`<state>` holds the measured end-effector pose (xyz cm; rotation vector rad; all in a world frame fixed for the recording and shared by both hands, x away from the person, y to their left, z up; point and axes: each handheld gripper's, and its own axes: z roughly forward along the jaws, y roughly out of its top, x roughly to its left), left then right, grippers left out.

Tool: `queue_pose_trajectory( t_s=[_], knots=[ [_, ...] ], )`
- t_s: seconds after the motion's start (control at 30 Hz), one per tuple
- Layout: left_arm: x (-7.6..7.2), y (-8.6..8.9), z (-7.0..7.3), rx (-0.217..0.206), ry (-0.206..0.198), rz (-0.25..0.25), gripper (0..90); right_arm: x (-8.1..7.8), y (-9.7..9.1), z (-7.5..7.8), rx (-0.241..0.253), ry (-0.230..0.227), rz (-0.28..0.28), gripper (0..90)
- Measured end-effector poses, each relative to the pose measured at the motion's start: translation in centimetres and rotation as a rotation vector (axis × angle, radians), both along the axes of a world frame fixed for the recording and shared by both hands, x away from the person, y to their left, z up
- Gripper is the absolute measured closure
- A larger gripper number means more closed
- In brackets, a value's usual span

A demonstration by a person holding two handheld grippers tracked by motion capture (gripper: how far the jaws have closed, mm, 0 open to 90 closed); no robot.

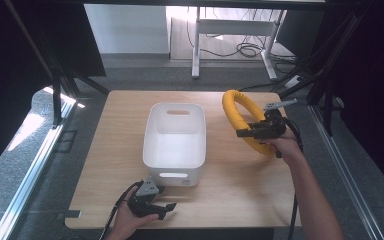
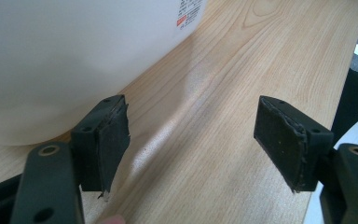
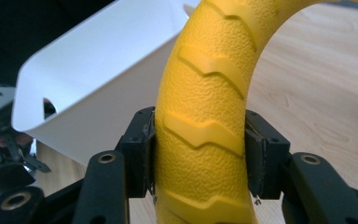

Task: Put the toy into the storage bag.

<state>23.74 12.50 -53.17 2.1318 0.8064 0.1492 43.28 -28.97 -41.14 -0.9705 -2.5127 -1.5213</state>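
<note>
A yellow ring (image 1: 234,111) with a grooved tread is lifted off the table at the right, tilted up on edge. My right gripper (image 1: 245,133) is shut on its near side; in the right gripper view both pads (image 3: 145,149) press the yellow ring (image 3: 205,112). A white bin (image 1: 175,142) with handle slots stands in the middle of the wooden table (image 1: 240,190). My left gripper (image 1: 166,209) rests low near the table's front edge, just in front of the bin, its jaws standing wide apart over bare wood with nothing between the pads (image 2: 107,140).
The white bin (image 2: 65,60) curves close past the left gripper's one pad. Beyond the table's far edge are a desk frame (image 1: 230,30) and cables on the floor. Dark frame posts flank both sides.
</note>
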Motion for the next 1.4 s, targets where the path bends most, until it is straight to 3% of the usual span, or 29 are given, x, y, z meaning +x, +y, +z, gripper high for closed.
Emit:
queue_pose_trajectory(
  t_s=[0.3,0.87,1.4],
  knots=[
    [0.0,-0.1,0.0,0.003,0.0,-0.002,26.5,-1.0,-0.5,1.7,0.058,-0.048,-0.007,51.1],
    [0.0,-0.1,0.0,0.003,-0.001,-0.003,26.5,-2.0,-0.7,3.4,0.151,-0.119,-0.013,51.1],
    [0.0,-0.2,-0.2,0.001,0.005,-0.003,26.5,-4.3,1.0,5.4,0.188,-0.188,0.056,51.0]
  ],
)
